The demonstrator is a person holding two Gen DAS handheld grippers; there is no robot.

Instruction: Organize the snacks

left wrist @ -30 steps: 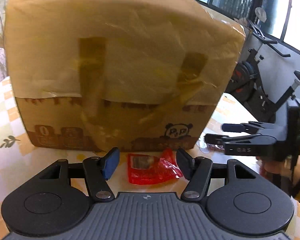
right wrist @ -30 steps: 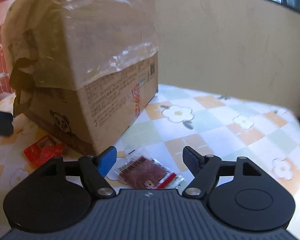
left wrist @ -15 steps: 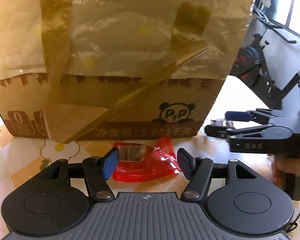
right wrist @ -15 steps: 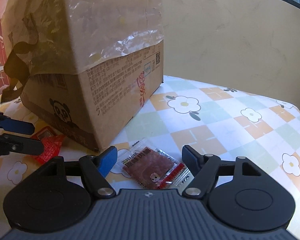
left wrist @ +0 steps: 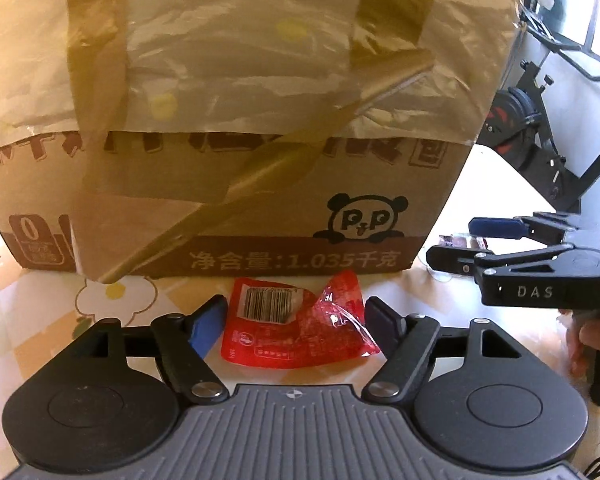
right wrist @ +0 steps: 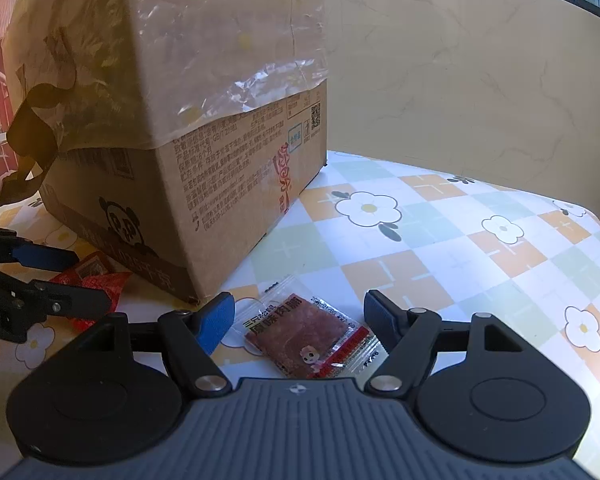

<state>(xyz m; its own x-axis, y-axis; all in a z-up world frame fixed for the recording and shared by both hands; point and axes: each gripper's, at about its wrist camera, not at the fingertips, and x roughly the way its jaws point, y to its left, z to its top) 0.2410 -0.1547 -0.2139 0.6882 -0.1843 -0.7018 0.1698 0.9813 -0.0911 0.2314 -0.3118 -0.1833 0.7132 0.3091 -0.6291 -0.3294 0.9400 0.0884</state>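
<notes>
Looking along our left hand-held gripper (left wrist: 294, 322), we see one crumpled red snack packet (left wrist: 296, 330) of glossy film, a white barcode label on top, lying flat on the bench (left wrist: 36, 312) between the two fingers. The jaws have just been opening and now stand wide, each pad just clear of the packet's edges, nothing clamped. Close behind it stands one cardboard box (left wrist: 228, 184), brown and rectangular, printed with a panda face and dark lettering; wrinkled translucent plastic film covers its upper half, crossed by strips of brownish tape.

From the right wrist, our right hand-held gripper (right wrist: 300, 318) also stands wide, its fingers either side of a second snack: one flat, roughly square clear sachet (right wrist: 312, 338) holding a dark reddish-brown slab, with a red strip and a small cartoon face at its lower edge. It lies on the bench (right wrist: 480, 248) near the box's front corner, the pads not touching it. The bench cloth is smooth and shiny, chequered in orange, pale green and white with white flowers.

We count two snack packets, one box (right wrist: 204, 152) and two grippers; each gripper has one blue pad and one black one. In the left view a person's fingers (left wrist: 588, 334) grip the right tool's handle.
</notes>
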